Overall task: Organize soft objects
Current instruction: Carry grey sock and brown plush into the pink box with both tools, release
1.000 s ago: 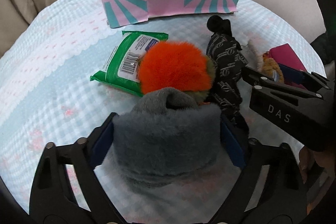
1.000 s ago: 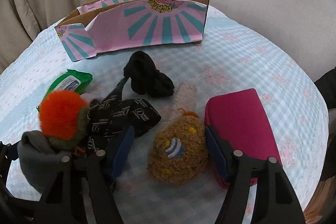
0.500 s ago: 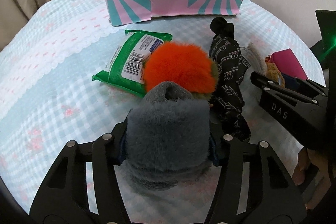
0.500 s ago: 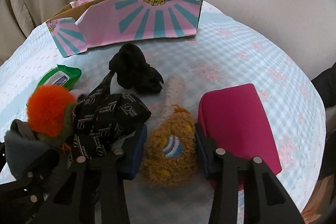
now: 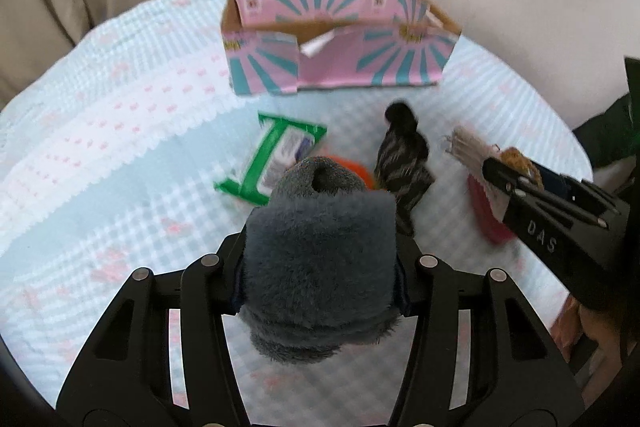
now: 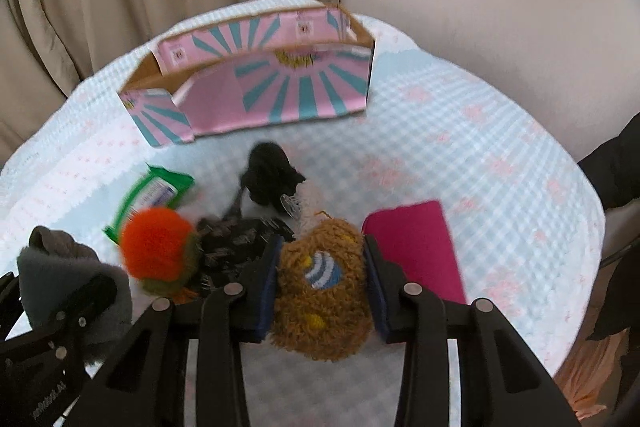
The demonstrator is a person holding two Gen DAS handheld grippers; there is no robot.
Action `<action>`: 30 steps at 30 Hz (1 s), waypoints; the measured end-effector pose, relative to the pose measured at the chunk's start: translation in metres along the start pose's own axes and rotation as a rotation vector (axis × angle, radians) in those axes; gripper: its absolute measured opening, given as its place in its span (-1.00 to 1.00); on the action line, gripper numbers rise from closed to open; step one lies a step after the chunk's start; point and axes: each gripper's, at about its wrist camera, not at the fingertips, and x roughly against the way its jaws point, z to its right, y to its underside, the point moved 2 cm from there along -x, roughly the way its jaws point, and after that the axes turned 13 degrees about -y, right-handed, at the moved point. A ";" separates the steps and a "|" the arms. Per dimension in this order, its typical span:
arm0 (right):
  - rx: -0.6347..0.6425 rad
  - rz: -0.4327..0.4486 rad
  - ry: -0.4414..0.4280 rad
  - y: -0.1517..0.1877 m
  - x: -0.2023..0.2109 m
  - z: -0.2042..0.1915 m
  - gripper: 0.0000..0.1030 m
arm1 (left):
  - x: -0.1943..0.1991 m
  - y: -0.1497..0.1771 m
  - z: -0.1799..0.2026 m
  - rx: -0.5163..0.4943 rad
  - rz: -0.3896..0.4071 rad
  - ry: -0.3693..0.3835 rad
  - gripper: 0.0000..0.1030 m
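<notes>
My left gripper (image 5: 320,267) is shut on a grey fuzzy sock (image 5: 320,259) and holds it above the bed. It also shows in the right wrist view (image 6: 68,287). My right gripper (image 6: 320,279) is shut on a brown woolly plush (image 6: 320,287) and has it lifted; a white tassel hangs from it. An orange fluffy toy (image 6: 158,247), a black patterned cloth (image 6: 240,235), a black sock (image 6: 270,175) and a magenta pouch (image 6: 416,247) lie on the bed. A pink and teal cardboard box (image 5: 336,43) stands open at the back.
A green wipes pack (image 5: 276,155) lies left of the orange toy. The bed has a light blue checked cover (image 5: 120,147). Curtains and a wall stand behind. A dark garment (image 6: 616,163) hangs at the right edge.
Both grippers closed on their items and rose. The grey sock and the brown plush lifted off the bed, and the box now looks farther away.
</notes>
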 end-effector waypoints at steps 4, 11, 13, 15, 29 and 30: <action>0.007 0.023 -0.018 -0.022 0.036 -0.010 -0.31 | 0.034 -0.030 -0.005 0.024 0.038 -0.005 -0.04; 0.034 0.089 -0.064 -0.071 0.091 -0.024 -0.31 | 0.082 -0.086 -0.012 0.079 0.101 -0.029 -0.04; 0.051 0.109 -0.078 -0.088 0.102 -0.027 -0.31 | 0.094 -0.103 -0.013 0.098 0.116 -0.044 -0.04; 0.066 0.126 -0.100 -0.106 0.111 -0.028 -0.31 | 0.104 -0.121 -0.014 0.122 0.131 -0.059 -0.04; 0.200 0.162 -0.304 -0.223 0.115 -0.015 -0.31 | 0.096 -0.239 0.013 0.247 0.158 -0.145 -0.04; 0.209 0.150 -0.322 -0.234 0.106 -0.012 -0.31 | 0.089 -0.246 0.015 0.252 0.147 -0.153 -0.04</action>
